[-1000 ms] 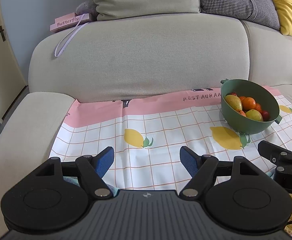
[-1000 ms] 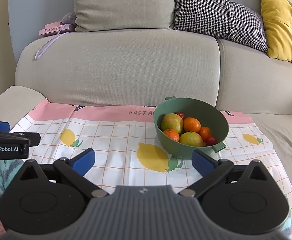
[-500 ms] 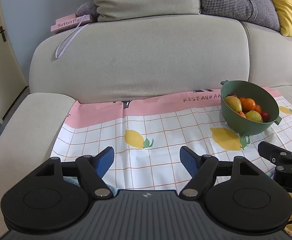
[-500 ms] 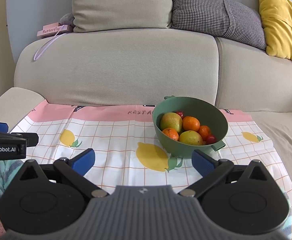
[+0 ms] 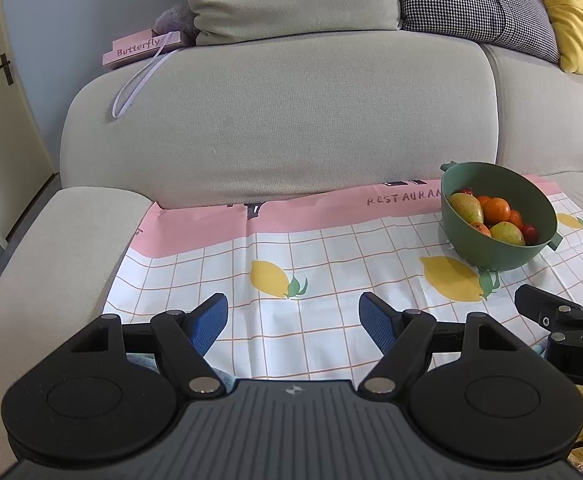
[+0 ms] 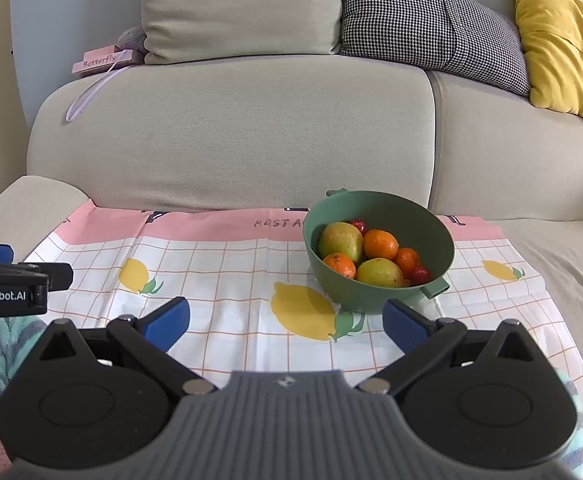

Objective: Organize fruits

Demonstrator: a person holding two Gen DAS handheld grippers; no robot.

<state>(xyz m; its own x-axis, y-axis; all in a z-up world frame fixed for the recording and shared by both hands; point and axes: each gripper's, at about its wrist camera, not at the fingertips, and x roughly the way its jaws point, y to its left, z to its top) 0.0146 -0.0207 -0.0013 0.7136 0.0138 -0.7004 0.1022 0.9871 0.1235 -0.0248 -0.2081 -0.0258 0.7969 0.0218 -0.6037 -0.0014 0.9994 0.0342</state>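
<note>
Beige sofa [image 6: 227,128] fills both views, with a beige cushion [image 6: 239,8], a houndstooth cushion [image 6: 431,28] and a yellow cushion [image 6: 555,36] along the backrest top. A pink "Butterfly" box [image 5: 143,49] with a pale ribbon loop sits at the left end of the backrest. Lemon-print checked cloth [image 6: 227,272] with a pink band is spread on the seat. Green bowl [image 6: 443,240] stands on the cloth, toward its right and back, near the backrest. In the bowl: two yellow-green pears [image 6: 340,240], three oranges [image 6: 380,244], small red fruits [image 6: 420,275], all touching. Left gripper [image 5: 293,322] hangs over the cloth's front left, blue pads spread apart, nothing between them. Right gripper [image 6: 286,322] is low over the cloth just in front of the bowl, pads wide apart and empty, not touching the bowl. Each gripper shows at the other view's edge.
</note>
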